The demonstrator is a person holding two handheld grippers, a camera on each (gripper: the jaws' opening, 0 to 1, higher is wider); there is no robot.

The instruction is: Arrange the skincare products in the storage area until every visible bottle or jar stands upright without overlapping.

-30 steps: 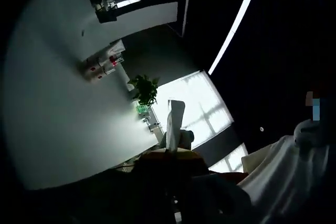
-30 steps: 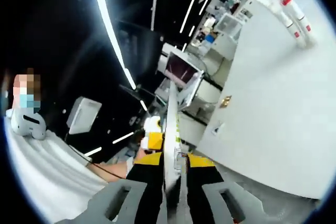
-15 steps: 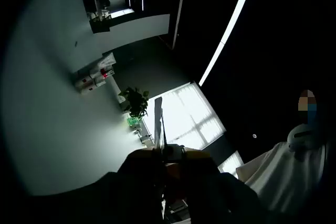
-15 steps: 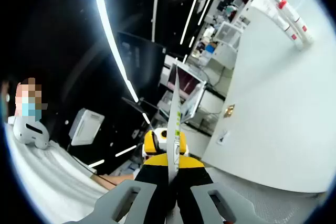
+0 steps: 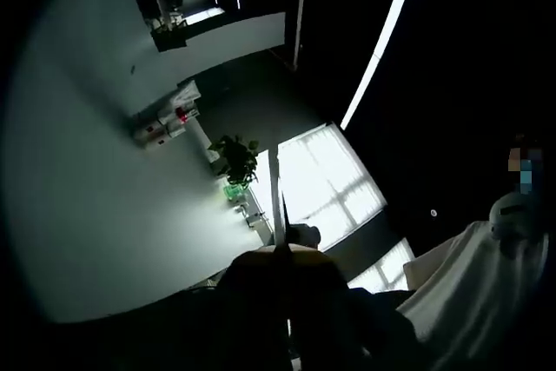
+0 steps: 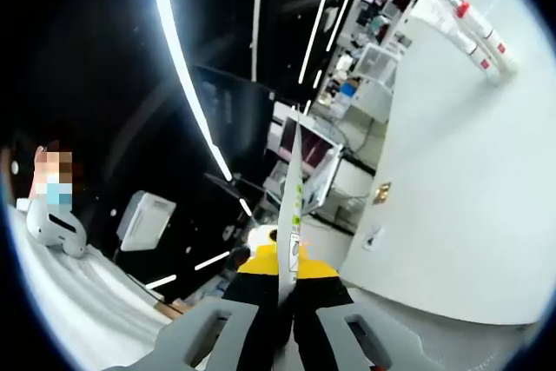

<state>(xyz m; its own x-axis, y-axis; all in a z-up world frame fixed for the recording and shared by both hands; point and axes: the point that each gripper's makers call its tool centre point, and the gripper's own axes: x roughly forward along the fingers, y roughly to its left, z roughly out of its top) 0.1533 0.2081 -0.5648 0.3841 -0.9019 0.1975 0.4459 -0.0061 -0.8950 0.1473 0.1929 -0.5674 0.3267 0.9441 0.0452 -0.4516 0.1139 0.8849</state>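
The right gripper point(image 6: 290, 215) has its jaws pressed together, holding nothing. The left gripper point(image 5: 280, 215) is also closed. The skincare bottles point(image 6: 478, 32) lie on the white table point(image 6: 452, 171), well apart from both.

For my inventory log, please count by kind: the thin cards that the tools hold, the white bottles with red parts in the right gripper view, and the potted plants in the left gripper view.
thin card: 2
white bottles with red parts: 2
potted plant: 1
Total: 5
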